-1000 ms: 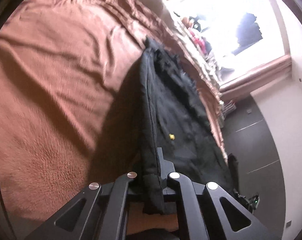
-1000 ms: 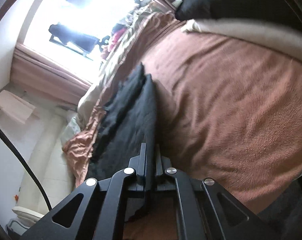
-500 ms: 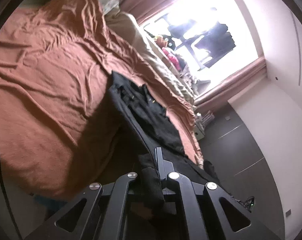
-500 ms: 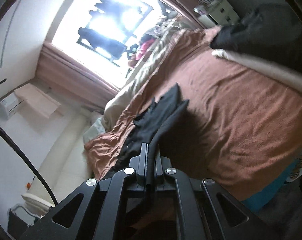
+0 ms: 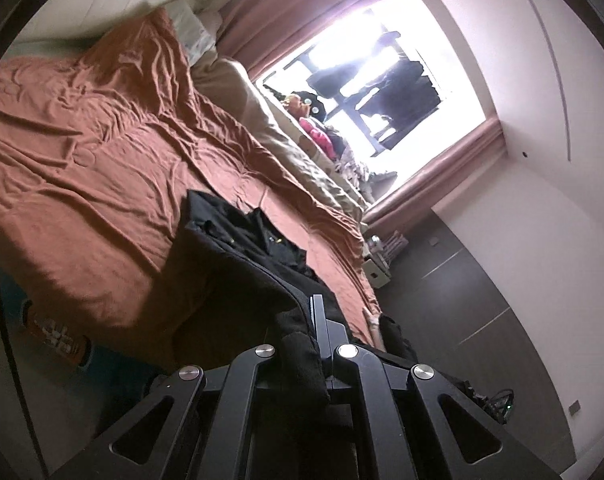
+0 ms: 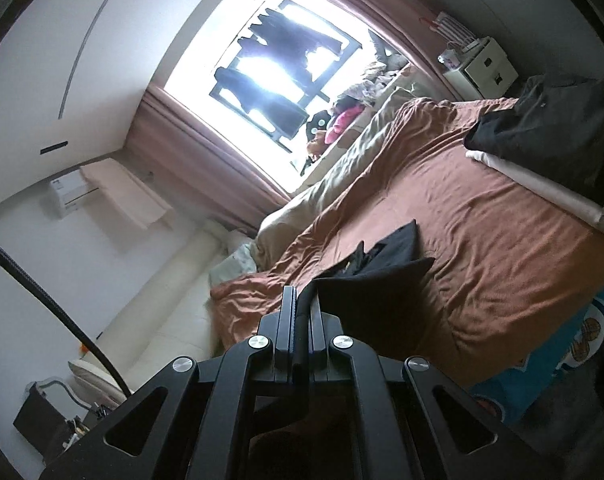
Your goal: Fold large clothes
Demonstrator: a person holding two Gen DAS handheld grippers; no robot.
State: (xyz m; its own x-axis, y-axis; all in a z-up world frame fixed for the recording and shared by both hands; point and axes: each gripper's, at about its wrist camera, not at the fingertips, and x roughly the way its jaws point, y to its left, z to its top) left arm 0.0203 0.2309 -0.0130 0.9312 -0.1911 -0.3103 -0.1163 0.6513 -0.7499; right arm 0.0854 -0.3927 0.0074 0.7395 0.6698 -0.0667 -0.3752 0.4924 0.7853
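Both claws are clamped shut on the black garment [image 5: 238, 252]: the left gripper [image 5: 313, 336] and right gripper [image 6: 302, 320] pinch separate edges, presumably to spread it flat; its far end trails toward twelve o'clock on the brown bedspread [image 5: 82, 152].

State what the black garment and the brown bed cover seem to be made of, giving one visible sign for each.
Black garment: seemingly thick matte woven cloth, since it holds stiff edges where the left gripper pinches it. Brown bed cover: probably soft, slightly napped fabric; it creases finely without shine.
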